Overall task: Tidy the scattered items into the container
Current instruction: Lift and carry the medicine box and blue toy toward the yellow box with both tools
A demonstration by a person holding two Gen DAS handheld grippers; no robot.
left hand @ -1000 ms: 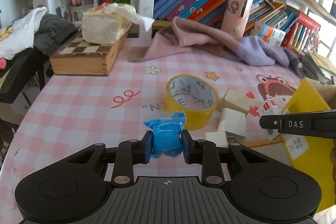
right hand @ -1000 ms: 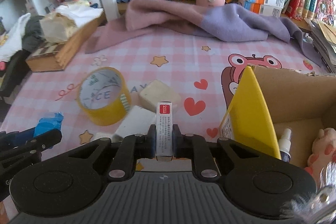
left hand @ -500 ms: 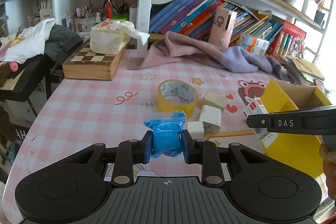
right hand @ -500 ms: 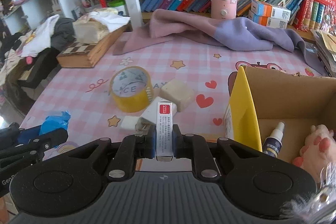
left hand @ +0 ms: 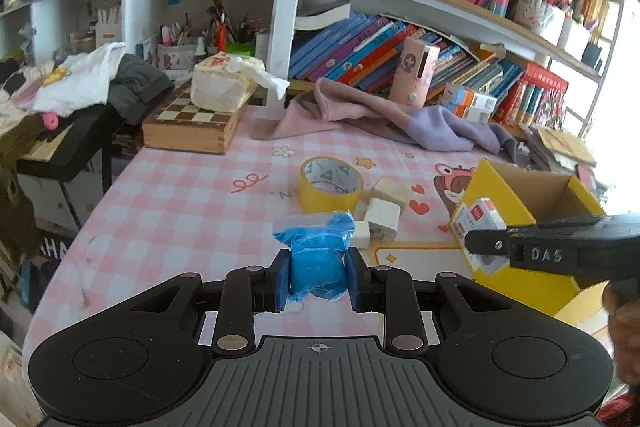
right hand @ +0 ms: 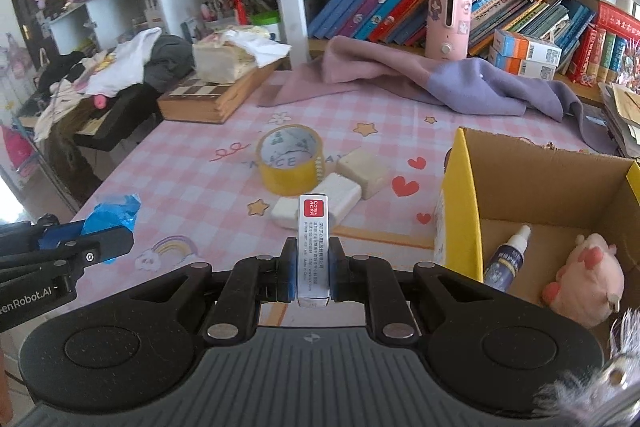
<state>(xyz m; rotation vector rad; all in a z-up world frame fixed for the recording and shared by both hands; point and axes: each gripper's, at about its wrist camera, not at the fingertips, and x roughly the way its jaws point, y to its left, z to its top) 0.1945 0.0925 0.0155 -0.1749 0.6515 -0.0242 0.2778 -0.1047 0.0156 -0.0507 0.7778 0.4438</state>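
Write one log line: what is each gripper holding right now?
left gripper: shut on blue bag | right gripper: shut on small white box | cardboard box: spray bottle, pink plush toy inside

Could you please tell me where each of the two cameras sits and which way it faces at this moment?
Left wrist: rides on the left tool, looking forward and down over the table to the shelves; its fingers clamp a blue packet; the right tool and a bit of hand show.
Right wrist: rides on the right tool, clamping a small white box, facing the cardboard box; the left tool shows.
Shared: tape roll, white blocks, cardboard box.
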